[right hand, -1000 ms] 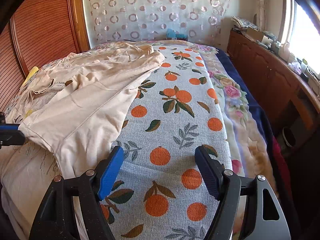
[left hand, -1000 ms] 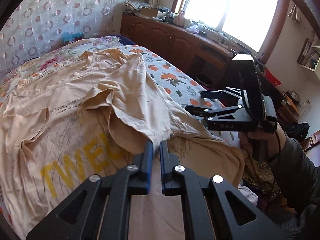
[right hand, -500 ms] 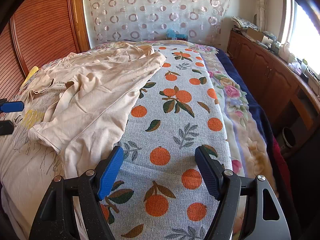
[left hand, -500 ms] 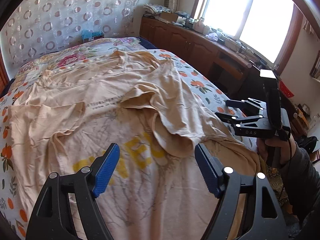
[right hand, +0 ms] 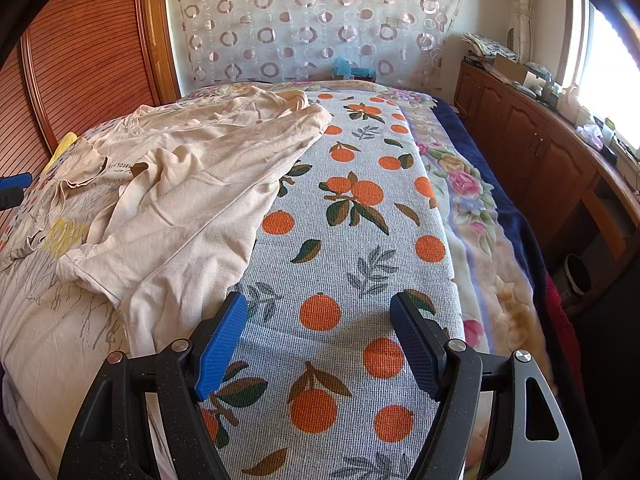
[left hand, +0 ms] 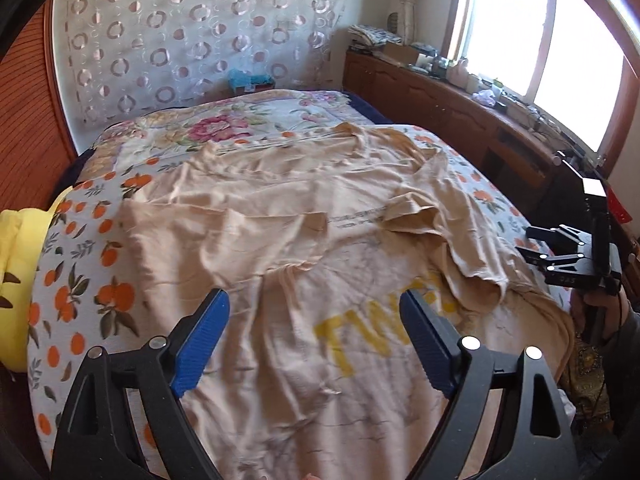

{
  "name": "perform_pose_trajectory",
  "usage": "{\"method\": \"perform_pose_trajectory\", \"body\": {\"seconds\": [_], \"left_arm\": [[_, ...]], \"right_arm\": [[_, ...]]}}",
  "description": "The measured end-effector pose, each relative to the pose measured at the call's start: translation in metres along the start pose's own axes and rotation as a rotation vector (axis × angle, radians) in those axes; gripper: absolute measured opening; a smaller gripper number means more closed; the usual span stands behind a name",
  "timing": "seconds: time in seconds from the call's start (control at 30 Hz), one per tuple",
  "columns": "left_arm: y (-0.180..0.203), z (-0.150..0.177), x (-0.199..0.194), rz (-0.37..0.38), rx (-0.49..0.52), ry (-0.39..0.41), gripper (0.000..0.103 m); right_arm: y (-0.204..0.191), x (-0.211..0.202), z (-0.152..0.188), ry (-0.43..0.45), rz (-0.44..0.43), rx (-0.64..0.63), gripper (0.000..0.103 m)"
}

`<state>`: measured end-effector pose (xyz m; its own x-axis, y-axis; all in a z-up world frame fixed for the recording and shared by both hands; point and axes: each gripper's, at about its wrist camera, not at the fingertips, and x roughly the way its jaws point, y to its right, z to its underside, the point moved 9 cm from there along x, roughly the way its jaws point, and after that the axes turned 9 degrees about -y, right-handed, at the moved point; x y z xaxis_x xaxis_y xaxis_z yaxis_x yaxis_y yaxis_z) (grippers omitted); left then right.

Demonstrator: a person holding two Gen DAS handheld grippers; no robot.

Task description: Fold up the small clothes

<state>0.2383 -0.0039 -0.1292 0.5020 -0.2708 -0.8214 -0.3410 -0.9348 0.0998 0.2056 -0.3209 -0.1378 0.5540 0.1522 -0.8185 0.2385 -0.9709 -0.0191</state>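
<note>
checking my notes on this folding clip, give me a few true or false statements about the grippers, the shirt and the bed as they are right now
1. The left gripper is clamped on the beige t-shirt. False: its jaws stand wide open above the shirt, holding nothing.
2. The right gripper is open over the orange-print sheet. True.
3. One side of the t-shirt is folded over onto its front. True: the flap partly covers the yellow lettering.
4. The t-shirt is folded into a small neat square. False: it lies mostly spread out and wrinkled.
5. A yellow cloth lies at the bed's edge. True.
</note>
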Motion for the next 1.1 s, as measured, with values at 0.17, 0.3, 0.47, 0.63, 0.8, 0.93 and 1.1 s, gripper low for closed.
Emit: {"method": "perform_pose_trajectory", "body": {"seconds": [0.17, 0.3, 0.47, 0.63, 0.8, 0.93, 1.1], "left_arm": [[-0.023, 0.007, 0.006, -0.042, -0.025, -0.019, 0.088], [-0.037, 0.012, 0.008, -0.054, -0.047, -0.027, 0.088], [-0.053, 0.014, 0.014, -0.085, -0.059, -0.054, 0.088], [-0.067, 0.013, 0.021, -0.082, -0.068, -0.086, 0.088], [-0.083, 0.006, 0.028, -0.103, -0.075, -0.096, 0.088], [-0.1, -0.006, 0.032, -0.088, -0.099, -0.088, 0.088], [-0.121, -0.024, 0.038, -0.065, -0.131, -0.075, 0.088]], "right_arm": [[0.0, 0.0, 0.0, 0.0, 0.0, -0.001, 0.076], [0.0, 0.0, 0.0, 0.0, 0.001, 0.0, 0.076], [0.001, 0.0, -0.001, -0.005, -0.001, -0.002, 0.076], [0.0, -0.007, -0.015, 0.017, -0.047, -0.008, 0.077], [-0.005, -0.013, -0.048, 0.044, -0.023, -0.073, 0.077], [-0.008, -0.001, -0.072, 0.042, -0.036, -0.119, 0.077], [0.009, 0.036, -0.096, -0.002, -0.059, -0.089, 0.077]]}}
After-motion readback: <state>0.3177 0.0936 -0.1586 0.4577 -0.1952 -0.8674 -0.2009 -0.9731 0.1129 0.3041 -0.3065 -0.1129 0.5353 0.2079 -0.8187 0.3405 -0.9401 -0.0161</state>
